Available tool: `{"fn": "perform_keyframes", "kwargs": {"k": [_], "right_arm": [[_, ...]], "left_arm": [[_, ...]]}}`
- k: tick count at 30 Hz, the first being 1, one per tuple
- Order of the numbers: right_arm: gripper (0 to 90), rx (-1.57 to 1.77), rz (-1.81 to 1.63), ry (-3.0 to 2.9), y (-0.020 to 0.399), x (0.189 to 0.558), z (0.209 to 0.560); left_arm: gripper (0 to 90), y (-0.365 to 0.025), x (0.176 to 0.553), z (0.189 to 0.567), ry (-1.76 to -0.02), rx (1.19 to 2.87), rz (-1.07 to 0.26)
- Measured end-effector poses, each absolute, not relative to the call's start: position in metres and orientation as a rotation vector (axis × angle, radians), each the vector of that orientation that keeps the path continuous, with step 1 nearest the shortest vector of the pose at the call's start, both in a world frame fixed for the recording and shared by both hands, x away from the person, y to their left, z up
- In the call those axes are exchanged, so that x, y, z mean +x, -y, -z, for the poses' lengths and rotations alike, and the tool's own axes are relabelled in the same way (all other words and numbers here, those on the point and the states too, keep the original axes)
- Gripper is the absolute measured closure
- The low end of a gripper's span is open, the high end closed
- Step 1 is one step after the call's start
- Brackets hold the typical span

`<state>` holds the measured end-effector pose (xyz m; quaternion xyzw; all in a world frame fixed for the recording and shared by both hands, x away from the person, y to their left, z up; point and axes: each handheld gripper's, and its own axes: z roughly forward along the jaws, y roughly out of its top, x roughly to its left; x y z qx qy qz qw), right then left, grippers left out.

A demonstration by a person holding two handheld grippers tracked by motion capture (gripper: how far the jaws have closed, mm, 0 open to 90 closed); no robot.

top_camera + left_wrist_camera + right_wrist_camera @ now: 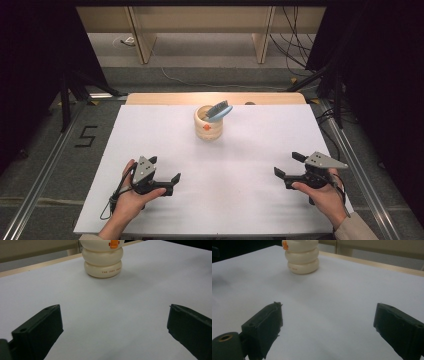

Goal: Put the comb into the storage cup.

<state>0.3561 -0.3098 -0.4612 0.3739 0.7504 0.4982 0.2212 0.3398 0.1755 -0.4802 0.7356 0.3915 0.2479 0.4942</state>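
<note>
L gripper [164, 169] & R gripper [288, 164] both sitting spread wide, gripping nothing; cream holder [208, 122] w/ blue brush [219, 110] standing well ahead, between them

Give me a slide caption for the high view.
Two open grippers, left and right, rest near a cream holder with a blue brush.

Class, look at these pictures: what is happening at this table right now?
A person holds a two-jaw gripper in each hand over a white table. The left gripper and the right gripper both have their jaws open and hold nothing. Farther back stands a cream ringed holder with a blue brush leaning out of it, untouched.
</note>
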Motion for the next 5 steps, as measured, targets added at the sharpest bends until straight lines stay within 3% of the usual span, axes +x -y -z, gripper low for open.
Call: {"fn": "perform_keyframes", "kwargs": {"k": [5], "right_arm": [[9.7,1.043,-1.387,-2.057,0.3118,0.3571,0.4603]], "left_arm": [[0.0,-0.1735,0.3404,0.4795,-0.949,1.783,-0.599]]}}
